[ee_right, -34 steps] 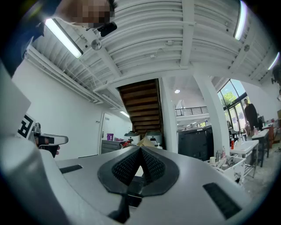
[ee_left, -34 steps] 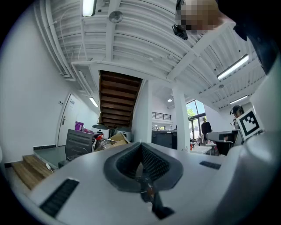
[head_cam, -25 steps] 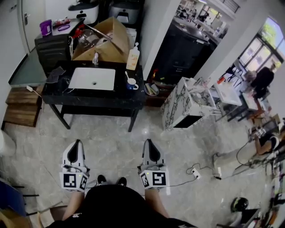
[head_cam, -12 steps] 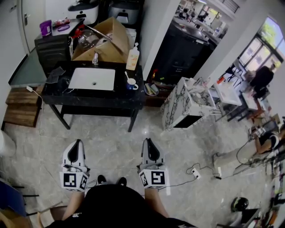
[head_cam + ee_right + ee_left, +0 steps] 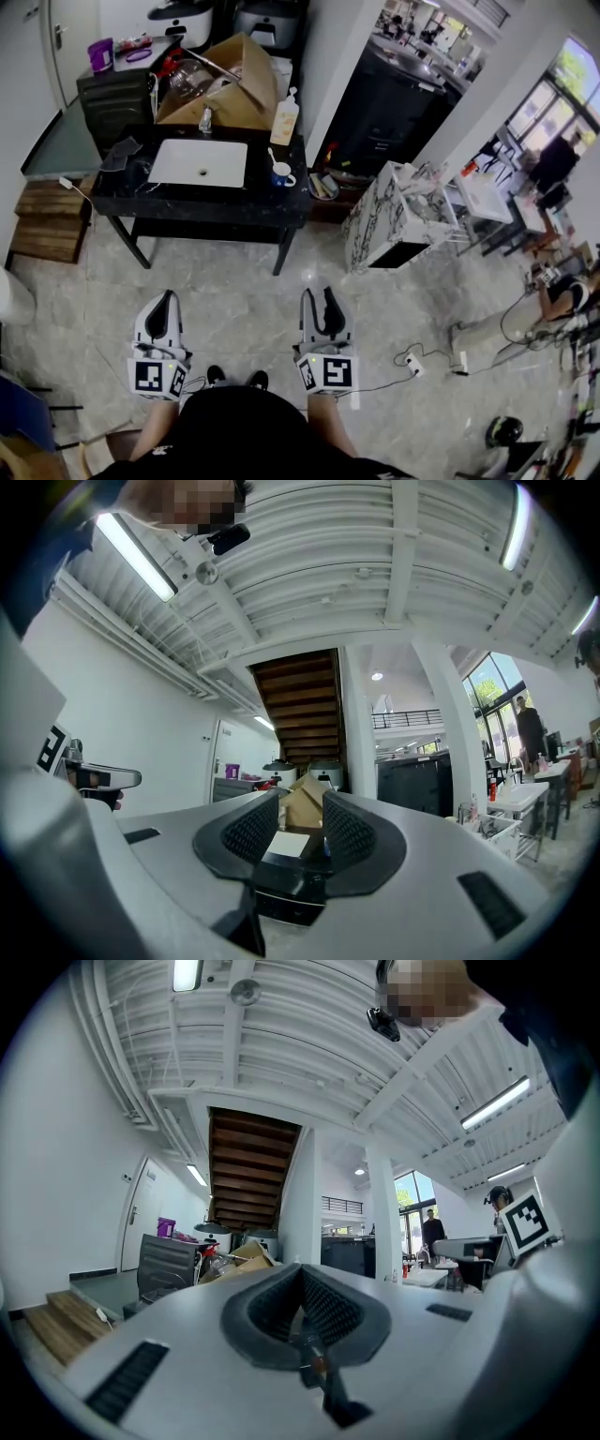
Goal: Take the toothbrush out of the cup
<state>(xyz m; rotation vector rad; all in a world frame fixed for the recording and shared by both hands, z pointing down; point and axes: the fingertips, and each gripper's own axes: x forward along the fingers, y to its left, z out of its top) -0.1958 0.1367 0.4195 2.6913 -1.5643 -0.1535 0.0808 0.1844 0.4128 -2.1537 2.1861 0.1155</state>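
A blue cup (image 5: 281, 174) stands on the black table (image 5: 187, 199), just right of the white sink (image 5: 198, 162). A toothbrush (image 5: 273, 158) leans out of the cup. Both grippers hang level over the floor, well short of the table. My left gripper (image 5: 167, 298) is shut with nothing in it; in the left gripper view (image 5: 300, 1283) its pads meet. My right gripper (image 5: 318, 295) points toward the table, and its jaws are opening with nothing between them. A narrow gap shows between its pads in the right gripper view (image 5: 300, 822).
A cardboard box (image 5: 225, 89), a faucet (image 5: 204, 120) and a soap bottle (image 5: 284, 117) stand at the table's back. A marble cabinet (image 5: 380, 220) is to the right, wooden steps (image 5: 37, 220) to the left. Cables and a plug (image 5: 412, 361) lie on the floor.
The right gripper's jaws have parted from shut to a narrow gap. Both hands have kept their place.
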